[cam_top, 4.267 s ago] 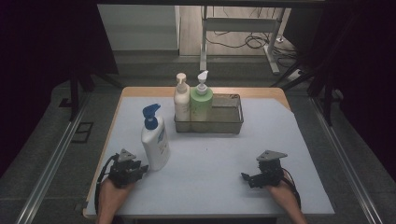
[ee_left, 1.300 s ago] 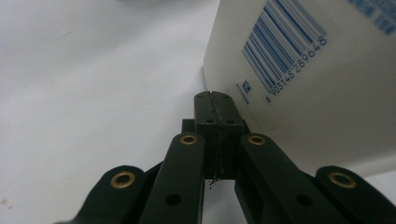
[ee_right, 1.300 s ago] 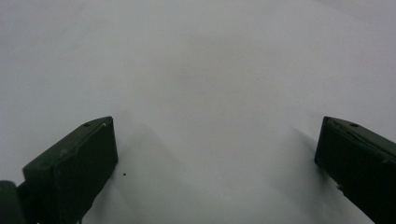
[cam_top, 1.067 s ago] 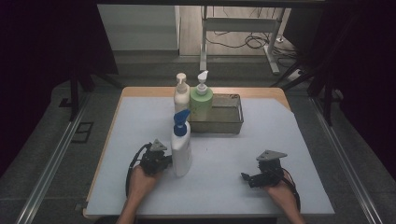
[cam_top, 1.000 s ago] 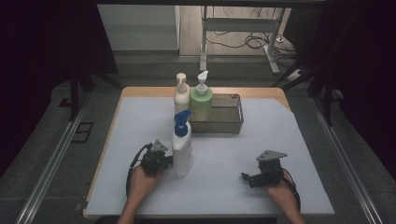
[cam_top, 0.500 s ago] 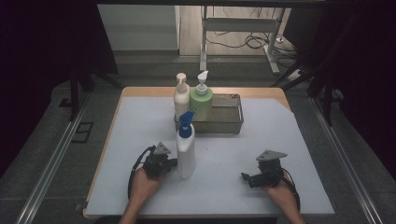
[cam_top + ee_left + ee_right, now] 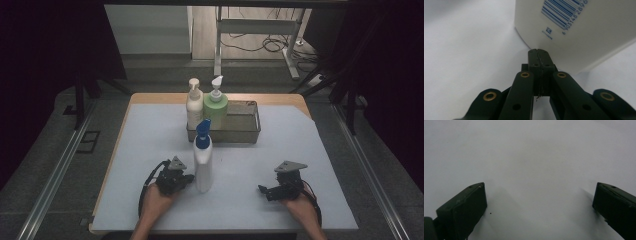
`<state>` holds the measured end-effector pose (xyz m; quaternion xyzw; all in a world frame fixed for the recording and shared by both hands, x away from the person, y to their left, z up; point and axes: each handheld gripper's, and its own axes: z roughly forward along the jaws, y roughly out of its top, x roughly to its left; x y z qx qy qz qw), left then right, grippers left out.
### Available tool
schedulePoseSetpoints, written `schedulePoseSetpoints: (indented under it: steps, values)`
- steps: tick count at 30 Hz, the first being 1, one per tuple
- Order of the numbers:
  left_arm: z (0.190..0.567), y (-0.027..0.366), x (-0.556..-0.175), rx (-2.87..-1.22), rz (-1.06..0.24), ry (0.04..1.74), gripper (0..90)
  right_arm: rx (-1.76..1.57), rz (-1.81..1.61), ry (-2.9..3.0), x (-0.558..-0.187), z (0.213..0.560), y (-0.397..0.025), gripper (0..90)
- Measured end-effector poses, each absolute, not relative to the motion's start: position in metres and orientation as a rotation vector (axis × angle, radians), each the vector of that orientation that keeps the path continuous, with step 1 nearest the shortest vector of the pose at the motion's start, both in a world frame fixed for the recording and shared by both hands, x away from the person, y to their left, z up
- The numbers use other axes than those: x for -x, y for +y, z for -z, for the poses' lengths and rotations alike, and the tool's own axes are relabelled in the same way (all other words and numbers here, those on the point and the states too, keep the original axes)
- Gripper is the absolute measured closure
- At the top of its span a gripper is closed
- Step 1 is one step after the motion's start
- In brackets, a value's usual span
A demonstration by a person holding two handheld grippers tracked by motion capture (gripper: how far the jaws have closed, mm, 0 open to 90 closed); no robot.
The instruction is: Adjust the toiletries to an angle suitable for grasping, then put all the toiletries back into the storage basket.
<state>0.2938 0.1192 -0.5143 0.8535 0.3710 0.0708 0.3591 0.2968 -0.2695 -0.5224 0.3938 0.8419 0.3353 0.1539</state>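
Observation:
A tall white bottle with a blue pump top stands upright on the white table cover, in front of the wire basket. My left gripper rests just left of the bottle's base, jaws shut with nothing between them, tips against the bottle's lower wall. In the left gripper view the closed jaws meet the white bottle under its barcode. My right gripper lies at the front right of the table, and in the right gripper view its jaws stand wide open over the bare cover.
In the basket's left part stand a cream pump bottle and a green pump bottle. The table's wooden edge shows at the back. Metal rails run along the floor on both sides.
The white bottle has slid right and slightly nearer across the table, with my shut left gripper following against its base. My right gripper has stayed put.

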Motion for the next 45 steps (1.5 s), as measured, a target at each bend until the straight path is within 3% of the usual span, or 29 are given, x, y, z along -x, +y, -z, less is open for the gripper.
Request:
schedulePoseSetpoints:
  steps: [23,26,32,33,45]
  values:
    - [0.516,0.088,-0.284,-2.226,-0.1,0.821,89.4,-1.128,-0.963,2.412,-0.297,0.523,-0.27,0.0]
    - [0.517,0.09,-0.285,-2.205,-0.061,0.821,86.2,-1.127,-0.965,2.412,-0.297,0.523,-0.27,0.0]
    - [0.515,0.094,-0.282,-2.215,-0.13,0.842,62.1,-1.13,-0.959,2.417,-0.297,0.522,-0.27,0.0]
    - [0.515,0.096,-0.282,-2.211,-0.133,0.85,62.1,-1.13,-0.959,2.417,-0.297,0.522,-0.27,0.0]
    - [0.516,0.113,-0.278,-2.213,-0.231,0.935,26.7,-1.094,-0.938,2.447,-0.296,0.517,-0.268,3.2]
